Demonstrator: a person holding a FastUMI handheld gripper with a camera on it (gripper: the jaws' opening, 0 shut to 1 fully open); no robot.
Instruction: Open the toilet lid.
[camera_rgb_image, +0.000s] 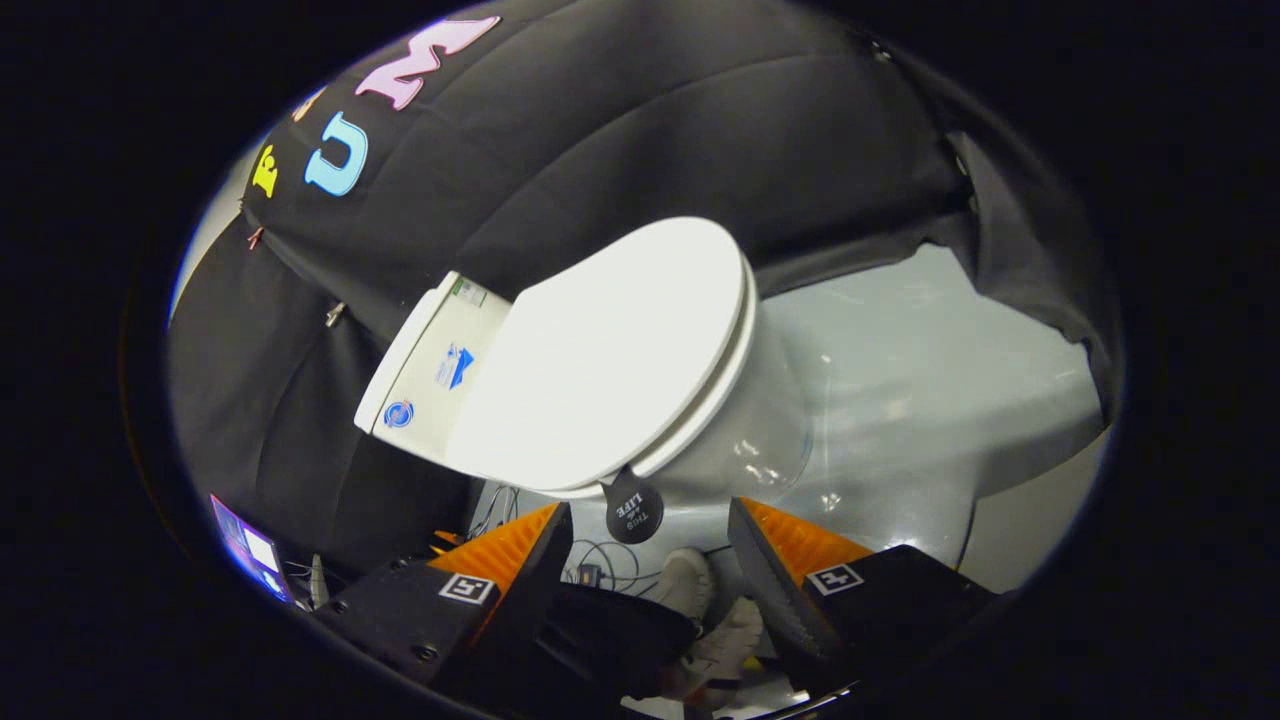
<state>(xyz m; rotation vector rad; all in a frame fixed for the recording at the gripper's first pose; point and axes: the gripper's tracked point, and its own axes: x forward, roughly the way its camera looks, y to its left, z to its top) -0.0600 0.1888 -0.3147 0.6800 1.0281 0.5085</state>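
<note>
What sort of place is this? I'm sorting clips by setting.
Likely a mock bathroom in a recording booth: a toilet with its lid shut, black cloth as walls, a laptop on the floor. The open gripper hangs before the lid's tab.

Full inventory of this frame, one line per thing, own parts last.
toilet lid: 1, white, shut on the seat, ahead of the jaws
lid tab: 1, dark, round, hanging from the lid's front edge, just ahead of the jaws
toilet tank: 1, white, stickers on it, behind the lid
toilet bowl: 1, white, under the lid
floor: pale grey, around the bowl
cables: a few, dark, on the floor between the jaws
screen: 1, lit, beside the left jaw
shoes: 2, whitish, person's, between the jaws
gripper: 1, jaws open, holding nothing
</note>
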